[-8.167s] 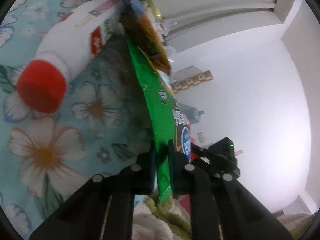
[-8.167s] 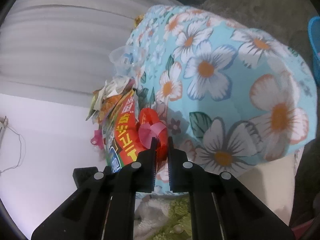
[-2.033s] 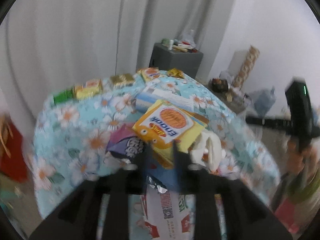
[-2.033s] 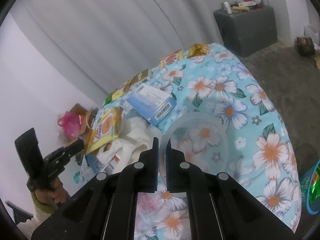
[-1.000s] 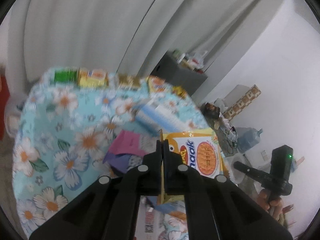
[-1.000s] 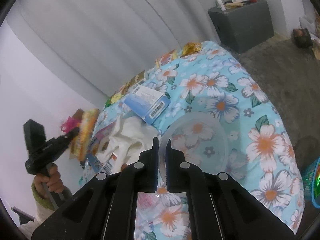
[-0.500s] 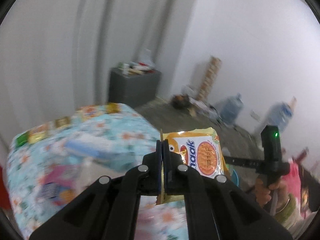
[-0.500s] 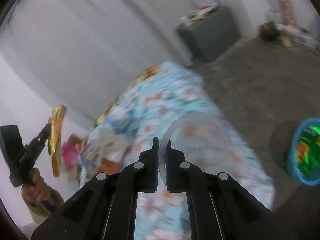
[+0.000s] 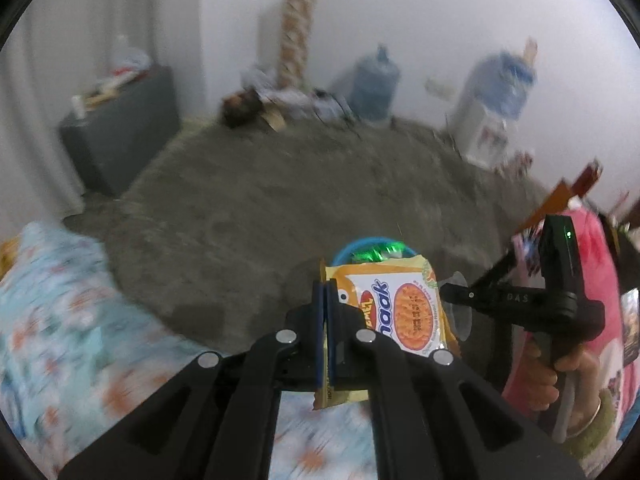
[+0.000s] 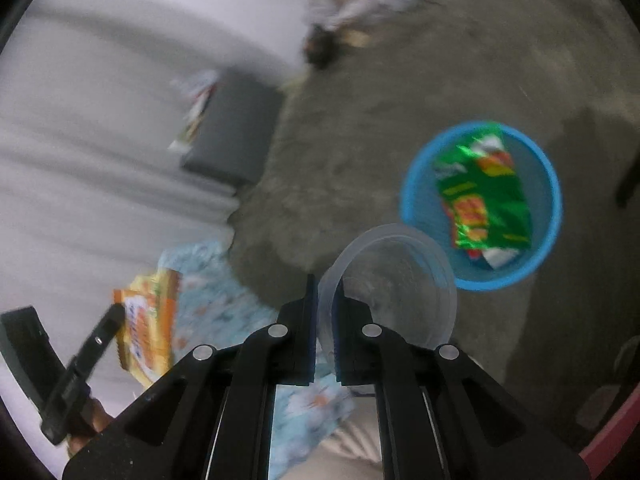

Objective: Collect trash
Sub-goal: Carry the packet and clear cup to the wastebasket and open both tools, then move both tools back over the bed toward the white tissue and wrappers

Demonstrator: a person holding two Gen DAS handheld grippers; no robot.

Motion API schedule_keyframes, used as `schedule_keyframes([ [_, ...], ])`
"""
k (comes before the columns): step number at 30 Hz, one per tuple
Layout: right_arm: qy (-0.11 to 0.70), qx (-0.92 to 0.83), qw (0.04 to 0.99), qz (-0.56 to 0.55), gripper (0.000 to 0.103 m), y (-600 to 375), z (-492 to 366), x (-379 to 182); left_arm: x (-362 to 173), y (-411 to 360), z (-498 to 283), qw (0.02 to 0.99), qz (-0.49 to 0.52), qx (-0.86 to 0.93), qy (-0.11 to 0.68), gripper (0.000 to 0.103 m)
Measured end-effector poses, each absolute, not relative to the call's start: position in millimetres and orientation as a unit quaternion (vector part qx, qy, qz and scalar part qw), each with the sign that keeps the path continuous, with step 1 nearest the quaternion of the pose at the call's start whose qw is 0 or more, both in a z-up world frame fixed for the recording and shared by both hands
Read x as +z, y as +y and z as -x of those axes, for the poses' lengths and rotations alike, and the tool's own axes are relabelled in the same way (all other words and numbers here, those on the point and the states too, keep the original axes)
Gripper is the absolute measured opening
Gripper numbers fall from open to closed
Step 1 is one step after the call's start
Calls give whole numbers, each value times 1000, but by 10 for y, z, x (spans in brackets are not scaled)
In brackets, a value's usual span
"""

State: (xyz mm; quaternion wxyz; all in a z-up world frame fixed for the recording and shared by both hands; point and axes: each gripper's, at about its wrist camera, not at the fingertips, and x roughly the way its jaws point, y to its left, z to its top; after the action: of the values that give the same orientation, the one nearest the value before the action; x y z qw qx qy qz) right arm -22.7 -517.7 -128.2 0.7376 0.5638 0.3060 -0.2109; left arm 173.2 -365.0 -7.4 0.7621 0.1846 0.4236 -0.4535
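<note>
the left gripper [image 9: 325, 300] pinches the edge of a yellow-orange biscuit wrapper [image 9: 400, 312], jaws pressed flat on it. carry the wrapper fully over the round blue plastic bin [image 10: 480, 204] on the grey carpet before releasing. the right gripper [image 10: 326, 304] holds the rim of a clear plastic lid [image 10: 396, 284] between its jaws, which are opening; the lid overlaps the bin's near rim. the right view shows the green snack bag [image 10: 484, 192] in the bin; the left view mostly hides it behind the wrapper.
</note>
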Motion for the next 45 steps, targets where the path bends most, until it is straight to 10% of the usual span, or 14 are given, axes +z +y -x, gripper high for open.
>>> schedule_keyframes([
  [5,282,-227,690,-627,10,-5575,326,-1787,-539,-4429,-1730,738,-227,-457,441,2],
  [10,261,-233,645,-679,60,-5886,379,-2316,-957,-4972,-1744,714,-236,-463,469,5],
  [19,268,-242,573,-736,67,-5926,605,-2924,-1161,-5043,-1688,704,-231,-456,493,45],
  [28,286,-263,602,-698,74,-5826,552,-2727,-675,-4624,-1759,730,-200,-455,469,57],
  [45,342,-186,825,-410,77,-4458,-195,-692,517,-1984,-1469,842,-114,-368,378,81],
])
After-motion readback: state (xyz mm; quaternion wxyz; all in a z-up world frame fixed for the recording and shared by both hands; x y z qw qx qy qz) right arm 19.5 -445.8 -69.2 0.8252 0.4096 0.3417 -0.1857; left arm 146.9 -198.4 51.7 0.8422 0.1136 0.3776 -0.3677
